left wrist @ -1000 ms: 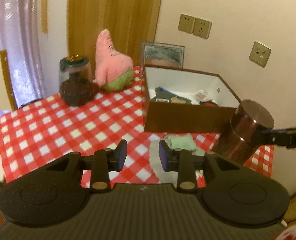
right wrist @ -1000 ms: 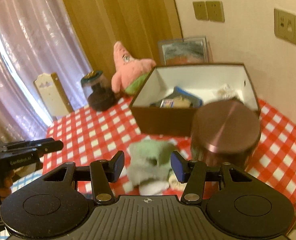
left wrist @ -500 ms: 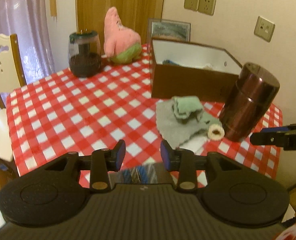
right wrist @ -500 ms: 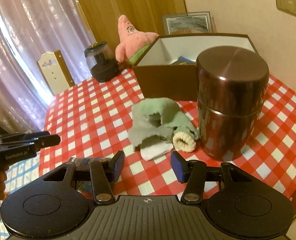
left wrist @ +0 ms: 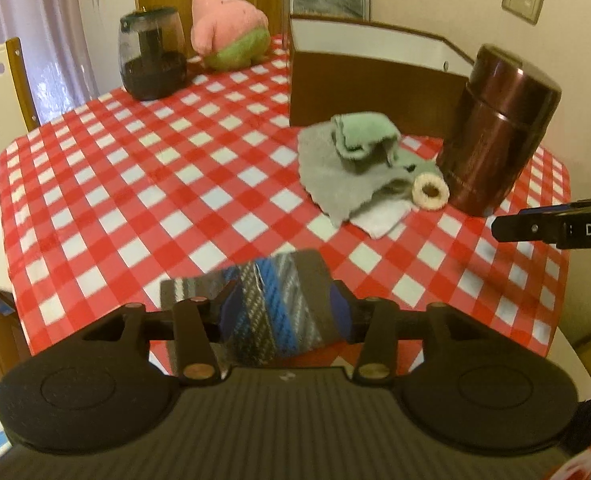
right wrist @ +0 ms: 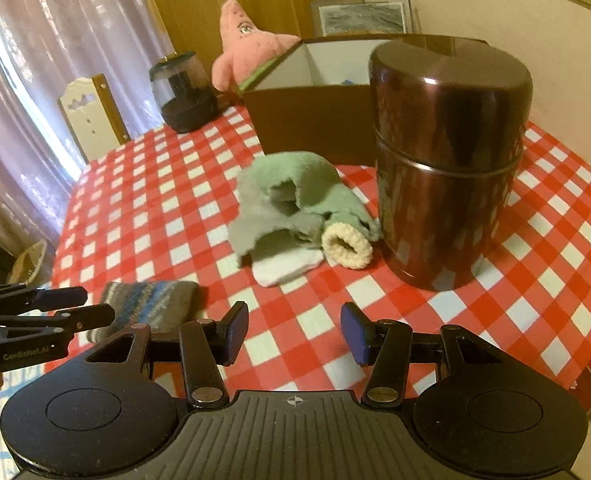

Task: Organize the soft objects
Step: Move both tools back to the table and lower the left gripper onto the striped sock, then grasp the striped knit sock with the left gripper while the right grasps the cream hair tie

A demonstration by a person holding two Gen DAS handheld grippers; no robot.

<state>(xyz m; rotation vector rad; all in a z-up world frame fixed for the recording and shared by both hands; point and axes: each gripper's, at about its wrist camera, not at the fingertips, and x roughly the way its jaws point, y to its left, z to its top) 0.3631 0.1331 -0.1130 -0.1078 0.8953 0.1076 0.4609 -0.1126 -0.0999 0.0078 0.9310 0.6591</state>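
Judging from how things lie, we have barely begun: the striped sock [left wrist: 273, 304] lies on the bench [left wrist: 135, 184] between the opening jaws of our left hand-held gripper [left wrist: 283, 312], the cloth pile [right wrist: 295, 208] sits beside the canister [right wrist: 447, 160], and our right hand-held gripper [right wrist: 295, 332] gapes empty. We cannot make out what the box [right wrist: 307, 120] holds, since its wall hides most of the inside.

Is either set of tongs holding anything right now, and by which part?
Nothing is held. The left tongs are opening around the striped knitted sock; the right tongs are open and empty.
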